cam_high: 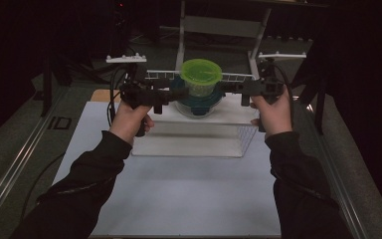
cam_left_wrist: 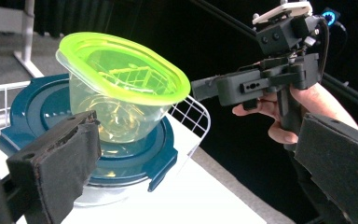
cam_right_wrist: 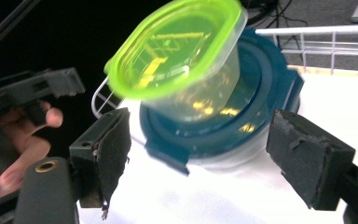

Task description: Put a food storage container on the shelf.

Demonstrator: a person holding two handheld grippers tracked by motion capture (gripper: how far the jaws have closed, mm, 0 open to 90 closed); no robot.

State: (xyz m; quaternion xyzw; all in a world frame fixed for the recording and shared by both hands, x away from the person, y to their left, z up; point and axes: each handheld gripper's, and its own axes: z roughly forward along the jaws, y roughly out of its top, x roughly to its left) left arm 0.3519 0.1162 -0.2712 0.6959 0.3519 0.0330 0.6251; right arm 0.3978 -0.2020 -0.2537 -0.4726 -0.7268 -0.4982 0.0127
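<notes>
Grippers flank a stacked pair of containers at the far middle of the white table (cam_high: 179, 199). A clear tub with a lime-green lid (cam_high: 201, 75) stands on top of a larger container with a dark blue lid (cam_high: 199, 103), and both rest on a white wire rack (cam_high: 194, 134) set near the table's far edge.

On the left, the left gripper (cam_high: 166, 94) points right toward the stack; its jaws stand wide apart and hold nothing. In the left gripper view one black padded jaw sits just beside the blue lid, and whether it touches cannot be told.

On the right, the right gripper (cam_high: 229, 87) points left toward the same stack, jaws likewise spread and empty. In the right gripper view its two pads (cam_right_wrist: 109, 154) stand on either side of the blue-lidded container (cam_right_wrist: 214, 135), apart from it, with the green-lidded tub (cam_right_wrist: 182, 56) above and between them.
</notes>
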